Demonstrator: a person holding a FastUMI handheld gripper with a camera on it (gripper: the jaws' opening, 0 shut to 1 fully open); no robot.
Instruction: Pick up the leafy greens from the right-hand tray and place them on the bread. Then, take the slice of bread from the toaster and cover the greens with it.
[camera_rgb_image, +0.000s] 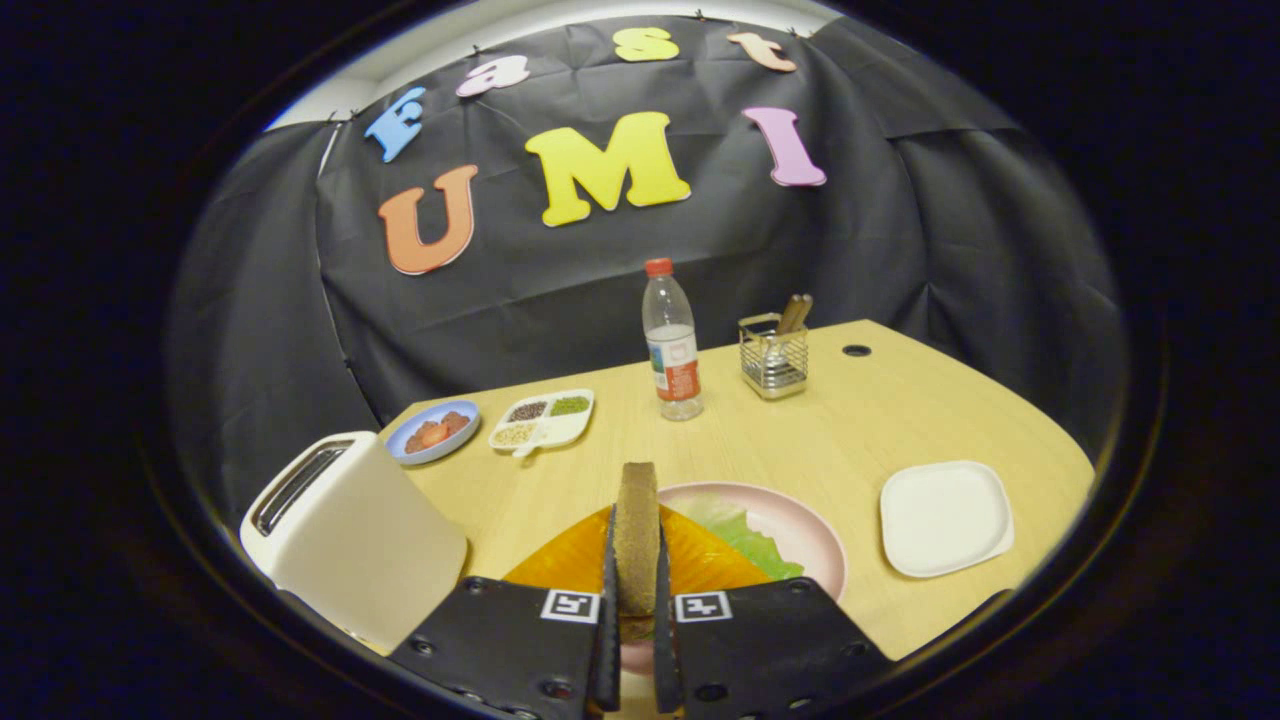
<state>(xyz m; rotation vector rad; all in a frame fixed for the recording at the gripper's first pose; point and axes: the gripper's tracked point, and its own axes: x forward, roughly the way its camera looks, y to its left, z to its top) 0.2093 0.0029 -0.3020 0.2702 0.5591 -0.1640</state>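
toaster (350, 535) at the tabletop's (860, 420) near left corner, pale, slots facing up, no bread seen in them from this angle. blue dish (433, 431) with reddish pieces beyond it, near the far left edge. divided tray (543, 420) just right of the dish, its compartments holding dark, green and pale grains. gripper (636, 590) at the near edge, centre: fingers (608, 600) drawn close together, each pressing a flat face of a brown bread slice (637, 535) held upright on edge between them. the slice stands above an orange-yellow layer (570, 560), which shows on both sides of the fingers; what lies under that layer cannot be told. greens (740, 535), a pale leaf, lie on the pink plate (805, 530) just right of the held slice, partly overlapping the orange-yellow layer. bottle (671, 345), clear with a red cap, upright beyond the plate toward the far edge. wire caddy (773, 358) just right of the bottle, holding wooden sticks whose kind is too small to tell. cable hole (856, 350) near the far right corner. white tray (945, 518) toward the near right edge, well apart from the pink plate, square with rounded corners, nothing on it.
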